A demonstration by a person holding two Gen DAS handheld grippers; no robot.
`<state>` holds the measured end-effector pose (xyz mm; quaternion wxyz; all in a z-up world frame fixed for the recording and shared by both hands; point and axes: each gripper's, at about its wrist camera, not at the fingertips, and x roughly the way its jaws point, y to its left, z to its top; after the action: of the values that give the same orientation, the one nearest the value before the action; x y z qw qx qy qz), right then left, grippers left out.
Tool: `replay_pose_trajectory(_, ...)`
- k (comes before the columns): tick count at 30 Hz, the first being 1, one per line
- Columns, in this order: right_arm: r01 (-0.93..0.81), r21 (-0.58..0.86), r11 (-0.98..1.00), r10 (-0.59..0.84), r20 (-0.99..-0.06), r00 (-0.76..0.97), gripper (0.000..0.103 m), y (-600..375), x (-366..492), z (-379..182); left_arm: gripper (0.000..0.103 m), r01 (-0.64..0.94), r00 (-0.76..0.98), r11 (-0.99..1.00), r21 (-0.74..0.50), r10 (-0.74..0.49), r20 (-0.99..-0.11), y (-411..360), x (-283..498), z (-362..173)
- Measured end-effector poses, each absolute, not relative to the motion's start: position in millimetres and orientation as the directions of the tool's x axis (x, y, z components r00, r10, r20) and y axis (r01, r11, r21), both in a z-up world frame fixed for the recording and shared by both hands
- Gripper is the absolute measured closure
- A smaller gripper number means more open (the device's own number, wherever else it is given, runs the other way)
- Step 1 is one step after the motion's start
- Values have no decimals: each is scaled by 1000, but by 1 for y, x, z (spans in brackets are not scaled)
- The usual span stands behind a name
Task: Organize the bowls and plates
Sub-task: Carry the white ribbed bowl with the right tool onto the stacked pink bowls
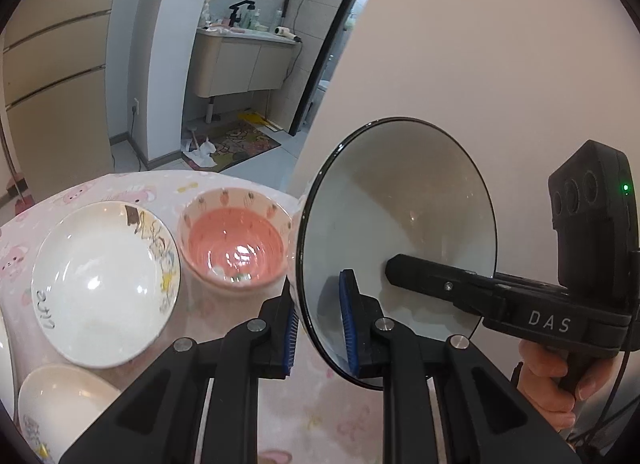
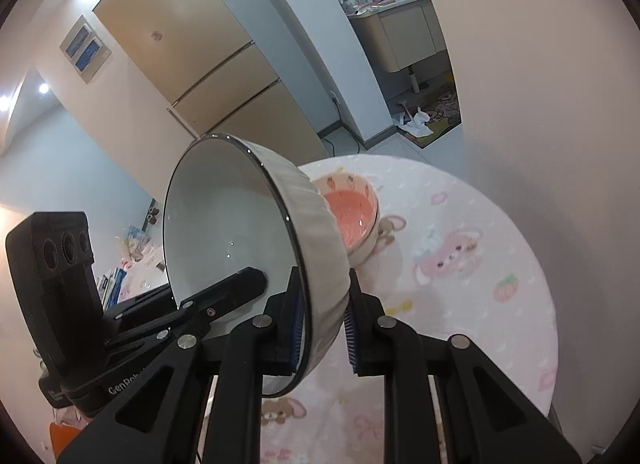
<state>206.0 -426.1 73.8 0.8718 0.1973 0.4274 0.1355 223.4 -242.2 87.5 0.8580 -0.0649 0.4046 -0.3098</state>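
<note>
At the left of the left wrist view a cream bowl [image 1: 60, 408] lies cut off by the frame edge on the pink cartoon-print cloth of the round bench [image 1: 224, 344]; beside it sits a white plate [image 1: 100, 284] with a drawn figure on its rim, then a pink bowl [image 1: 236, 240] with carrot motifs; further right the left tool [image 1: 320, 324] is clamped on the wall of a black-rimmed white bowl [image 1: 400, 224], one blue pad inside and one outside, the bowl tipped on edge with its hollow facing right; the right tool [image 1: 400, 264] reaches in from the right with one finger lying inside the hollow, and the person's right hand [image 1: 548, 376] grips its handle, partly cut off at the frame edge; in the right wrist view the right tool [image 2: 324, 328] stands with its blue pads either side of the same bowl wall [image 2: 320, 232], the inner pad against it, the outer one just beside it, so a firm grip cannot be told; the left tool's finger [image 2: 236, 288] shows inside the bowl; the pink bowl [image 2: 356, 220] is half hidden behind it; beyond stand a gold fridge [image 2: 208, 64] and a bathroom vanity [image 1: 240, 60].
</note>
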Motion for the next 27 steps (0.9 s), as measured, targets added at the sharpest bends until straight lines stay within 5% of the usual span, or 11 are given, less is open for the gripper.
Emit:
replay_pose_trajectory(11, -32, 502, 864, 440, -723, 533, 86, -420, 282, 33, 82, 366, 464, 854, -369, -511, -724, -236, 293, 49)
replay_pose_trajectory(27, -22, 417, 909, 356, -745, 564, 81, -399, 297, 12, 79, 355, 519, 919, -169, -345, -782, -248, 300, 27)
